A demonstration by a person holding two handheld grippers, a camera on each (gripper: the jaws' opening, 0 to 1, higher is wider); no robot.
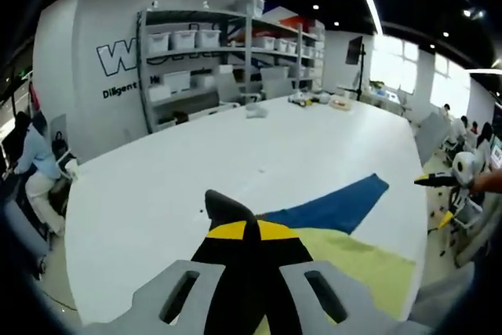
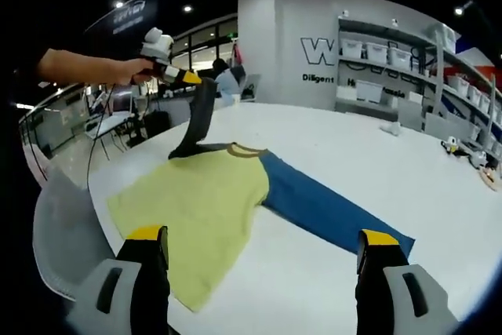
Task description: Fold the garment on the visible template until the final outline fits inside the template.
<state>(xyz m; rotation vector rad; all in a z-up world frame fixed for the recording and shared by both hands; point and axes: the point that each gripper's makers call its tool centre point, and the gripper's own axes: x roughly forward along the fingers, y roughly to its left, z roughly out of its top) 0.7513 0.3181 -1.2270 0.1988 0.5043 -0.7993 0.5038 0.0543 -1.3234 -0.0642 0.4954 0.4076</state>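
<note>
Lying flat on the white table (image 2: 376, 162), the garment (image 2: 212, 209) spreads just ahead of the right gripper (image 2: 263, 260), whose two yellow-tipped jaws stand wide apart with nothing between them. Its yellow body lies ahead and to the left of that gripper, and its blue sleeve (image 2: 329, 209) runs ahead and to the right, ending near the right jaw. Beyond the yellow body, at the far left, a person's hand (image 2: 125, 71) holds the left gripper (image 2: 200, 119) down at the garment's collar, where a black sleeve is lifted upright.

In the left gripper view, the left gripper (image 1: 249, 229) has its jaws pressed together, clamped on the black sleeve (image 1: 227, 208) of the garment (image 1: 345, 260). Yellow cloth lies to the right of these jaws, and the blue sleeve (image 1: 337, 208) stretches farther ahead and right across the table (image 1: 196, 162). Shelves with white bins (image 1: 227, 52) stand beyond the table.
</note>
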